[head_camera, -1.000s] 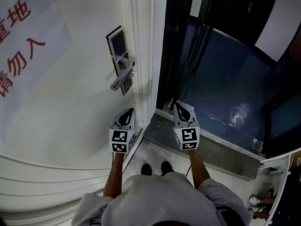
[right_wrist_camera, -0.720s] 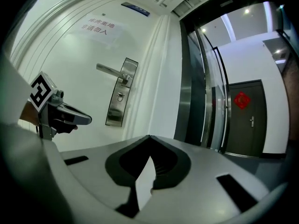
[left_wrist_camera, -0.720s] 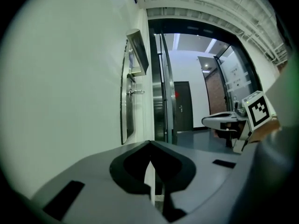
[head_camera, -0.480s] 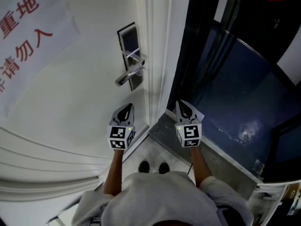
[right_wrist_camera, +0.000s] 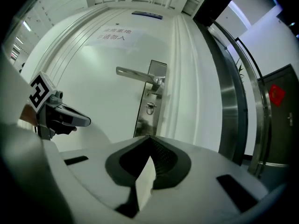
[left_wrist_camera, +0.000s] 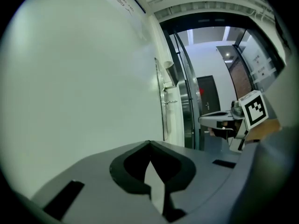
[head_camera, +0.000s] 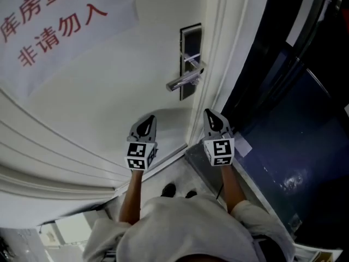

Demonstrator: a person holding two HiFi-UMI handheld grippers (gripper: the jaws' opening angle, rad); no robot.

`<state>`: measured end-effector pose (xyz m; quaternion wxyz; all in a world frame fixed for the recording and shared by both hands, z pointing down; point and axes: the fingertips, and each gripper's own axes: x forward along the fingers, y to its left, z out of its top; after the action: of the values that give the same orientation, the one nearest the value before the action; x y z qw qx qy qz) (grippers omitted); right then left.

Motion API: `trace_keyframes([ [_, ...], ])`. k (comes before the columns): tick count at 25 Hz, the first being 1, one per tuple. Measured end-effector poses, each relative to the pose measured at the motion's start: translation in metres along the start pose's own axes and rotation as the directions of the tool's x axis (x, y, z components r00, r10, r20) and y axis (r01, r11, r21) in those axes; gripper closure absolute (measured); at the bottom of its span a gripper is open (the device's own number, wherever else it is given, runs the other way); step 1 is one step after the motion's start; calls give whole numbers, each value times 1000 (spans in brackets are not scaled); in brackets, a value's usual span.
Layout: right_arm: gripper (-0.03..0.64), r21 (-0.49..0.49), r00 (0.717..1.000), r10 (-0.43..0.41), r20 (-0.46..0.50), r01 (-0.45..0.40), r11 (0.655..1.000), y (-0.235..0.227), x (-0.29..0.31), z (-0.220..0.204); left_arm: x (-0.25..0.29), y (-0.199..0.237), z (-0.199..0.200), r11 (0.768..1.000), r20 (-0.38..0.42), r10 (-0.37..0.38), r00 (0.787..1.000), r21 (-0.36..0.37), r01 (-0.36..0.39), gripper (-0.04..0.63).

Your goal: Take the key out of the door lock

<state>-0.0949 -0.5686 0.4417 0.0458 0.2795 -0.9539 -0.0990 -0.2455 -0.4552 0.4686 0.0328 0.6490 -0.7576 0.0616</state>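
Item: white panelled door [head_camera: 109, 108], standing beside a white moulded door frame [head_camera: 221, 64]. Fitted near its edge is an upright rectangular steel lock plate [right_wrist_camera: 152, 101] with a silver lever handle [head_camera: 182, 82] set crosswise, its free end pointing away from the frame. The small metal key with a ring-shaped head [right_wrist_camera: 150, 108] sits in the keyhole of that plate, just below the lever, clear of both tools. Left gripper [head_camera: 146, 123], grey two-jaw claw with a marker cube: clenched tip to tip with nothing between the jaws, held low in front of the bare door face and not touching it. Right gripper [head_camera: 211, 117], same pattern: likewise clenched on nothing, held in front of the door edge, pointing roughly level at the lock plate, with open space between its tip and the key. The two claws are side by side and apart. Also present: white paper notice with red characters [head_camera: 60, 21] on the upper door; dark blue surface [head_camera: 289, 130] beyond the frame; the person's dark shoes [head_camera: 177, 191] at the threshold.
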Motion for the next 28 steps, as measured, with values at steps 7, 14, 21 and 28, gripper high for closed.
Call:
trace_keyframes([
  [7, 594, -15, 996, 87, 32, -87, 996, 24, 16, 13, -20, 19, -2, 997, 1, 74, 997, -6, -74, 578],
  [14, 594, -143, 993, 109, 52, -101, 985, 23, 22, 28, -17, 20, -1, 998, 9, 70, 998, -10, -70, 578],
  [21, 594, -457, 992, 114, 55, -76, 886, 11, 35, 54, -7, 12, 1, 999, 15, 39, 999, -7, -38, 578],
  [28, 594, -761, 993, 116, 26, -55, 646, 8, 46, 61, -2, 10, -1, 1000, 5, 26, 1000, -8, -26, 578],
])
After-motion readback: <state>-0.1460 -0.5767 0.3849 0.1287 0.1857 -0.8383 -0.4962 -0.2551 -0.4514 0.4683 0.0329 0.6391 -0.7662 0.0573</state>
